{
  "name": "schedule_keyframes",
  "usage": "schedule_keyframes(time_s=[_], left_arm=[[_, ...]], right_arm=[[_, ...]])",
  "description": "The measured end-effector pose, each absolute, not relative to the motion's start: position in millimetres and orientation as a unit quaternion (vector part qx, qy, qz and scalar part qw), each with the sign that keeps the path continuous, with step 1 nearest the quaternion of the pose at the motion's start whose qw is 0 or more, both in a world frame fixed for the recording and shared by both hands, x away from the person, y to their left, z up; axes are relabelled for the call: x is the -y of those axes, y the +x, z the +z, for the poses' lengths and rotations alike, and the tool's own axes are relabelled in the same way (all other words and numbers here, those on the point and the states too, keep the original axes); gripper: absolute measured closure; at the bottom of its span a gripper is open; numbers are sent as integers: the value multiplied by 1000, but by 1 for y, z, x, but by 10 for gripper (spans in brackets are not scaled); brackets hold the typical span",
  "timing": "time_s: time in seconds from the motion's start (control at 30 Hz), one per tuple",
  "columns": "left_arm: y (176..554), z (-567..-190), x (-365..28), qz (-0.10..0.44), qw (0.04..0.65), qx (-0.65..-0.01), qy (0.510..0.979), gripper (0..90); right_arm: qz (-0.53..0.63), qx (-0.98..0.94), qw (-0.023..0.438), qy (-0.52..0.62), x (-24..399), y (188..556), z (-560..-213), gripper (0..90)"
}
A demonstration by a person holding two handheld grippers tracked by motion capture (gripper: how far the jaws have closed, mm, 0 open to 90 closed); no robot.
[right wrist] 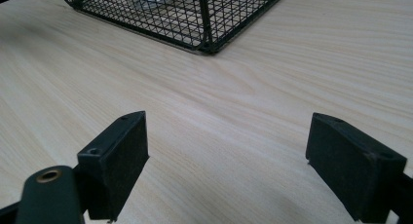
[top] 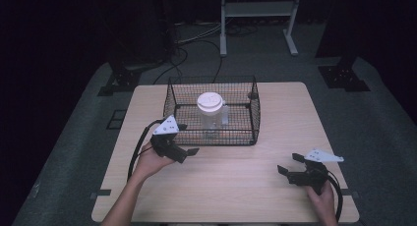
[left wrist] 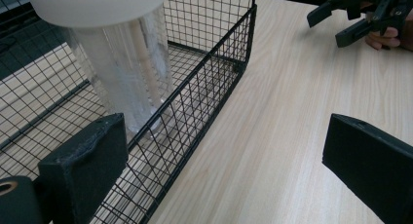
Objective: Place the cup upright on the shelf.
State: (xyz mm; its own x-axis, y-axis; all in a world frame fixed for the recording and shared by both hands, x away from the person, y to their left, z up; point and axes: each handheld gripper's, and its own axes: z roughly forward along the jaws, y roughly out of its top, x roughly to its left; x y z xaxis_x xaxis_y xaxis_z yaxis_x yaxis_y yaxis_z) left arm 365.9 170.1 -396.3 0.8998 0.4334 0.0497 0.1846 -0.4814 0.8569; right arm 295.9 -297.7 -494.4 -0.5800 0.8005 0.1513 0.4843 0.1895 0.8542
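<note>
Left of centre in the high view, the left gripper hovers with jaws apart beside the wire basket, where a clear white-lidded cup stands upright. At lower right, the right gripper gapes over the counter.

No text, label, brand, number or sign is showing legibly anywhere. The white lid of the clear cup in the wire basket is appearing blank, and the table is carrying no markings.
</note>
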Motion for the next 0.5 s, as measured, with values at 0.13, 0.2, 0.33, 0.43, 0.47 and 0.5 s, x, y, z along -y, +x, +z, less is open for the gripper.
schedule_keyframes(time_s=[0.13, 0.2, 0.33, 0.43, 0.47, 0.5], left_arm=[[363, -399, -171, 129, 475, -181, 851, 18], [362, -401, -171, 129, 473, -181, 853, 18], [359, -402, -172, 130, 475, -181, 852, 18], [356, -405, -173, 129, 476, -181, 851, 18], [355, -406, -173, 128, 477, -182, 850, 19], [354, -407, -174, 129, 476, -182, 851, 18]], right_arm=[[472, -752, 168, 427, 298, 296, -494, 146], [472, -752, 168, 427, 298, 296, -494, 146], [472, -753, 168, 427, 298, 296, -494, 146], [472, -753, 168, 427, 298, 296, -494, 145], [472, -752, 168, 427, 298, 296, -494, 146], [472, -752, 168, 428, 298, 296, -494, 146]])
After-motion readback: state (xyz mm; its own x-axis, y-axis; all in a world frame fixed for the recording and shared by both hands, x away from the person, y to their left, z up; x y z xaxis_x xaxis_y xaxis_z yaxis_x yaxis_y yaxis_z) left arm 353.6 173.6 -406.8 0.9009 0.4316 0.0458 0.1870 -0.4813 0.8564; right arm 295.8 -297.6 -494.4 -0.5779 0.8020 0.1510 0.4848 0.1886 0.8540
